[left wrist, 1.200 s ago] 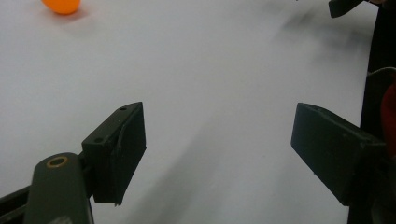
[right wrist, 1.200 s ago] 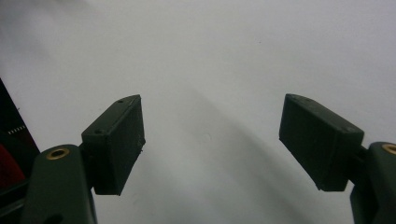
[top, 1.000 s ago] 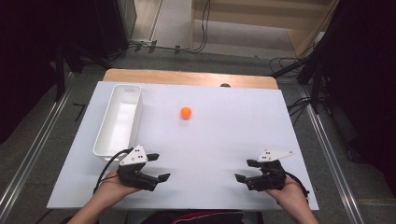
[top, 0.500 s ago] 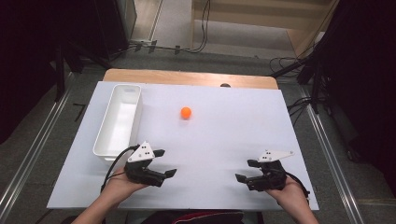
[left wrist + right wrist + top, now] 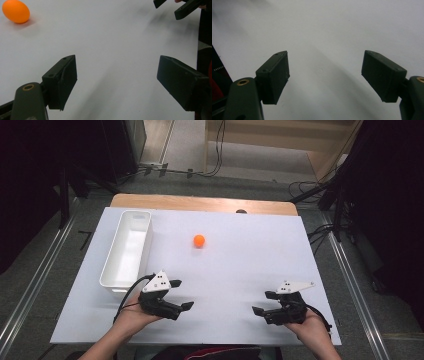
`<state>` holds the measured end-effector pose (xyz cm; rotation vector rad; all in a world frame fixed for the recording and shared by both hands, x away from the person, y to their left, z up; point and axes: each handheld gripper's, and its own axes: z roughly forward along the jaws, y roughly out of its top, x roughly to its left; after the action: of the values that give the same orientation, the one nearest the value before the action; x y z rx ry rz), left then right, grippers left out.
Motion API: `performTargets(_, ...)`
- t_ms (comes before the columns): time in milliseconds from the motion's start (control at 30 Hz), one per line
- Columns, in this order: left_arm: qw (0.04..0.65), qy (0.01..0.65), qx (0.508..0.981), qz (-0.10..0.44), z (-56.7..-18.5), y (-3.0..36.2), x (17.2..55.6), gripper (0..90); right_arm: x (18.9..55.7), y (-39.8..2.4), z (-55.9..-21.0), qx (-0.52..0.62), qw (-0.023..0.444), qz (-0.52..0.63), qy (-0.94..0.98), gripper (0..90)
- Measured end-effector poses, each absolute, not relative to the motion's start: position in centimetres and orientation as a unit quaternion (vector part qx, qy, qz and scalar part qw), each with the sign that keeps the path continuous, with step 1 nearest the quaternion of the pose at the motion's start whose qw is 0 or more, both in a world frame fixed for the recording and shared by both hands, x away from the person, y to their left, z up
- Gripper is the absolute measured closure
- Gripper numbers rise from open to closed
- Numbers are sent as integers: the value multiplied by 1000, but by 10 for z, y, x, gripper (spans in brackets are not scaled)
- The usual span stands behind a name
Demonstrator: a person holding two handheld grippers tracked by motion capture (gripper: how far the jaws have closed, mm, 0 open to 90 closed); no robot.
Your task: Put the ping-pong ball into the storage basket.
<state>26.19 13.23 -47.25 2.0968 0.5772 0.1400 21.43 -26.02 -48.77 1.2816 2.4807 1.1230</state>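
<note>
High view, orange ball (image 5: 199, 240): alone mid-surface, free to be picked, well apart from both grippers.
White tray (image 5: 126, 251): at the ball's nine o'clock, likely its destination.
Left gripper (image 5: 176, 296): at the ball's seven o'clock, jaws just opened wider, empty, angled ballward.
Right gripper (image 5: 264, 303): at five o'clock, jaws wide, empty, resting aside.
White surface (image 5: 240, 265): otherwise bare.
</note>
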Motion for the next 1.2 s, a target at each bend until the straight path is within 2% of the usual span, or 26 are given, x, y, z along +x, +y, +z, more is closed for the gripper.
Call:
performTargets(233,480,236,843,55,-468,128,266,112,214,-260,-488,424,68,374,822,207)
performTargets(300,476,237,845,60,-468,125,267,5,215,-260,-488,423,68,374,822,207)
performTargets(333,476,236,845,56,-468,124,267,0,214,-260,-488,424,68,374,822,207)
performTargets(600,474,235,847,58,-469,118,271,0,214,-260,-487,423,66,375,822,207)
performTargets(733,483,251,838,39,-469,118,275,0,214,-260,-487,424,67,375,822,207)
performTargets(1200,468,255,845,55,-472,109,282,0,214,-260,-487,423,67,375,822,207)
